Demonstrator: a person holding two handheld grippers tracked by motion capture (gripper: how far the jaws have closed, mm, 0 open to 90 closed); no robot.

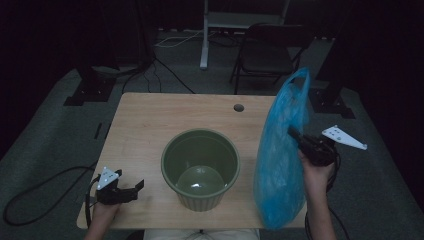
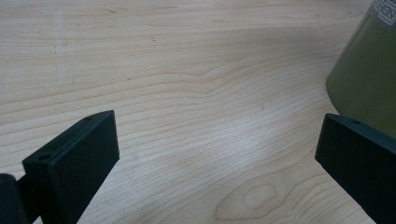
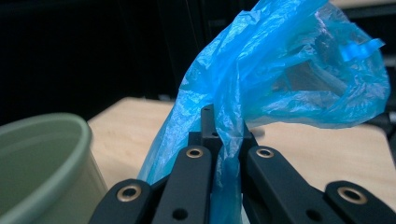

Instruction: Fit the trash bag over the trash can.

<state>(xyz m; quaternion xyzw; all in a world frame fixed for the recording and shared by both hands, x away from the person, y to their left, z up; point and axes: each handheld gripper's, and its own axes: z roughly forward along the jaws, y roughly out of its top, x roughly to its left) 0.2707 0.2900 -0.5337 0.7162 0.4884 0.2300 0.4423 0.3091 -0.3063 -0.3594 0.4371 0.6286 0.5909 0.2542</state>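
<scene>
Table (image 1: 145, 120): pale wood, one small hole (image 1: 238, 107) near the far edge.

Pot (image 1: 200, 168): green ribbed plastic, stood upright about mid-table, empty as far as the high view showed, just a glossy bottom. Looked rigid and light. The rim would be the obvious grab point, or the wall from outside, though smooth plastic could slip in flat jaws.

Bag (image 1: 280, 160): thin blue plastic, hung to the right of the pot, top well above the rim, bottom sagging down near the table's front right edge. Translucent, crinkled, no visible load inside. I'd judge it near weightless, fully limp and slippery: it won't hold shape, the mouth will collapse unless spread by two grips, and the film tears if yanked. Best hold is bunched film near the top edge or a handle loop, not a single layer.

Right gripper (image 1: 296, 136): jaws together, clamped on a gathered fold of the bag partway down from its top. In the right gripper view the film was pinched between the jaws (image 3: 229, 163) and billowed above them. The grip looked secure.

Left gripper (image 1: 131, 188): resting low at the table's front left, jaws wide apart, holding nothing. Left gripper view showed bare wood between them, with the pot wall near the right jaw, not touching.
</scene>
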